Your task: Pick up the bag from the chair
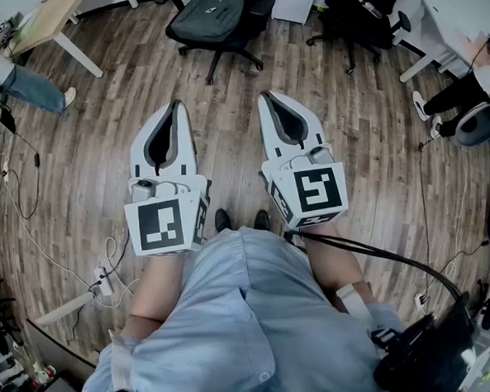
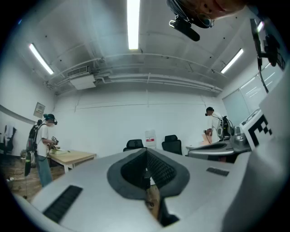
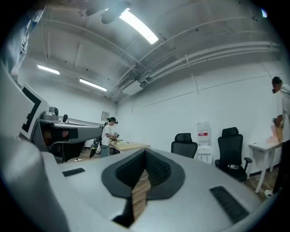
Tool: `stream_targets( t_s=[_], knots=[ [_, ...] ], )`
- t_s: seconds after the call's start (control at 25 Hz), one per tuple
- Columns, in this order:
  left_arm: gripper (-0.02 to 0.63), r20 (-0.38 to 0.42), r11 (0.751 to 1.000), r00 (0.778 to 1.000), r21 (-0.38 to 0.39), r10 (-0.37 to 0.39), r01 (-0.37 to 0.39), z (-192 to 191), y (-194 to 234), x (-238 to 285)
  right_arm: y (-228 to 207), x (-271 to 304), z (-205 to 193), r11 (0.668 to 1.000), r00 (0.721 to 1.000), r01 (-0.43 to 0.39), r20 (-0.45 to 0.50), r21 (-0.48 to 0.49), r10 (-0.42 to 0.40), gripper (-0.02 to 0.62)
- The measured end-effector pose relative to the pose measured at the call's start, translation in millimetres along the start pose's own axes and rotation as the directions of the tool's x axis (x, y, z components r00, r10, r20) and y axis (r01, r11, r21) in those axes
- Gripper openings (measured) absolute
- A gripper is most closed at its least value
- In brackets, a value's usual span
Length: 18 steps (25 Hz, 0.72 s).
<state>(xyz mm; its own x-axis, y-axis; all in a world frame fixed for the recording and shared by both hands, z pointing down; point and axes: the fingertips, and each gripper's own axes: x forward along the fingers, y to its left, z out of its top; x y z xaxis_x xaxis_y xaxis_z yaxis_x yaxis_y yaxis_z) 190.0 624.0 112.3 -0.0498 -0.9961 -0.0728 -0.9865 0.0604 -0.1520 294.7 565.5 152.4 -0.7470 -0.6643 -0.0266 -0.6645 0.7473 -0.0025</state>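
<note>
You held your left gripper (image 1: 175,108) level above the wooden floor (image 1: 93,150), its jaws closed together with nothing between them. The grey bag (image 1: 207,15) lay on the black chair (image 1: 256,10), well ahead of both grippers. Your right gripper (image 1: 270,98) was also closed and empty.

wood floor (image 1: 100,133), light desk (image 1: 48,19), water dispenser (image 3: 203,136)

Dk grey bag (image 1: 209,17), blk chair (image 1: 260,6), lt blue shirt (image 1: 236,316) (floor (image 1: 374,142): brown wood-grain planks)
</note>
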Motion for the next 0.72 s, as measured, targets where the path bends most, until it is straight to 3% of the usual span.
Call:
stream_targets(
  t_s=[0.72],
  knots=[
    [0.003, -0.050, 0.999, 0.998, 0.023, 0.041, -0.040, -14.4, -34.8, 10.8, -40.0, -10.7, -9.9, 0.998, 0.999, -0.039, 0.031, 0.053, 0.037, 0.000]
  ],
)
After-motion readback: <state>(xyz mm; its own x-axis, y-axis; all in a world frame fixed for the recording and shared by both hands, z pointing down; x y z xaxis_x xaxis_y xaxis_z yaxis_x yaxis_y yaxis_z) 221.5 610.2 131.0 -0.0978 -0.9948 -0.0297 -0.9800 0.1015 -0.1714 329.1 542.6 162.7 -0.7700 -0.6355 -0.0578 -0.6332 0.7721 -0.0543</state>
